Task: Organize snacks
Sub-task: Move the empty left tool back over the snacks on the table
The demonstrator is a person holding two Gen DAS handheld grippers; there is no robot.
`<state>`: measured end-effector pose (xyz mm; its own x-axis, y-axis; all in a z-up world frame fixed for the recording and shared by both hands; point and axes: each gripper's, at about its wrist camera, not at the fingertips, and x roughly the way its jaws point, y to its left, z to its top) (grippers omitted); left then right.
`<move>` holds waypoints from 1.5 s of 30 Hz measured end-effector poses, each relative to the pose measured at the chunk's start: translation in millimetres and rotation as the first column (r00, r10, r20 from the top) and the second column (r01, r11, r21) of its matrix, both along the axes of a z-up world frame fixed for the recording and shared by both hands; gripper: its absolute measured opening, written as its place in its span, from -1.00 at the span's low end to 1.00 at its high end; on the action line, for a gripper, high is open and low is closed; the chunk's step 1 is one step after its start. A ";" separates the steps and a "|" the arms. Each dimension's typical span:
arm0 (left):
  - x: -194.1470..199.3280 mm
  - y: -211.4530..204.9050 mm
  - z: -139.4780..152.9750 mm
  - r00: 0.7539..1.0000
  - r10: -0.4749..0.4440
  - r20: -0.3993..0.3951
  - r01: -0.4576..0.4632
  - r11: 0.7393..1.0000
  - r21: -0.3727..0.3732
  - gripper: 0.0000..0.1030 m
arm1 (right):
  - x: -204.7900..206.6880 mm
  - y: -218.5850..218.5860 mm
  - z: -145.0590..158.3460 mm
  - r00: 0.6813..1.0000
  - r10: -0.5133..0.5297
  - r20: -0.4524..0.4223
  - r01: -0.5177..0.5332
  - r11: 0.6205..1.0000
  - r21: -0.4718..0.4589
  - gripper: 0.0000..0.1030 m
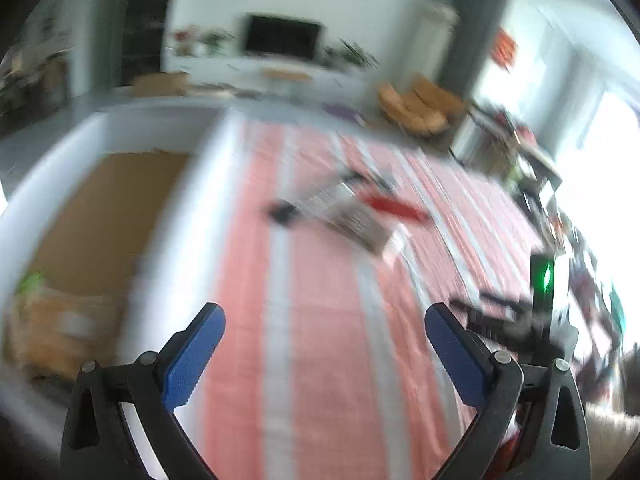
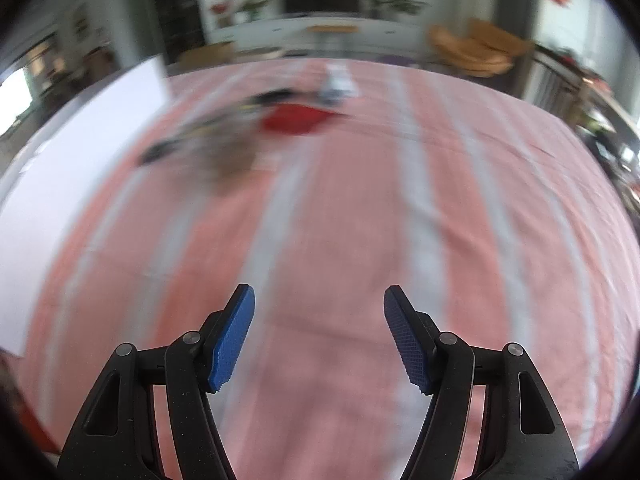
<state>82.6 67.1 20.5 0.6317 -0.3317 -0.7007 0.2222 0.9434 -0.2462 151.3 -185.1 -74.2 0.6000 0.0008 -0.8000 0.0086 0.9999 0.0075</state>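
Observation:
Both views are blurred by motion. Several snack packets (image 1: pixel 352 212) lie in a loose heap on the red-and-white striped cloth (image 1: pixel 320 320), among them a red packet (image 1: pixel 394 206). My left gripper (image 1: pixel 324 320) stands wide open over bare cloth, well short of the heap, with nothing between its blue pads. To its left is a white box (image 1: pixel 188 208) with a brown bottom, holding an orange packet (image 1: pixel 52 328). In the right wrist view the heap (image 2: pixel 224 140) and the red packet (image 2: pixel 296 118) lie far ahead at upper left. My right gripper (image 2: pixel 319 308) is open and empty above the cloth (image 2: pixel 360 220).
The other gripper's black body with a green light (image 1: pixel 542 280) shows at the right of the left wrist view. A small white item (image 2: pixel 338 80) lies near the cloth's far edge. Beyond the table are a TV (image 1: pixel 282 38), wooden chairs (image 1: pixel 420 106) and cluttered shelves (image 1: pixel 532 176).

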 end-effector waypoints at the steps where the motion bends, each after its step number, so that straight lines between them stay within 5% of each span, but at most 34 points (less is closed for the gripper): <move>1: 6.6 -19.1 -8.5 0.999 -0.038 -0.009 0.038 0.999 0.029 0.93 | 2.5 -8.3 -4.1 1.000 -0.024 0.001 0.024 1.000 -0.007 0.37; 6: 44.3 -80.4 -50.6 0.996 -0.077 -0.035 0.082 0.978 0.193 0.93 | 11.4 -33.2 -11.8 0.997 -0.079 0.002 0.079 0.997 0.014 0.39; 18: 95.1 -103.4 -118.9 0.999 -0.018 -0.043 0.030 0.955 0.296 0.95 | -11.5 -31.3 -2.0 0.993 -0.117 0.009 0.117 0.993 0.014 0.57; 45: 99.3 -95.9 -121.6 0.998 0.003 -0.070 0.015 0.966 0.256 1.00 | -16.3 -40.3 1.0 0.992 -0.121 0.023 0.119 0.990 0.078 0.59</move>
<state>182.0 -28.8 -101.1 0.5775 -0.1390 -0.8044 0.2194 0.9756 -0.0111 135.0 -225.4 -73.2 0.6214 -0.0118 -0.7834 0.1270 0.9882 0.0859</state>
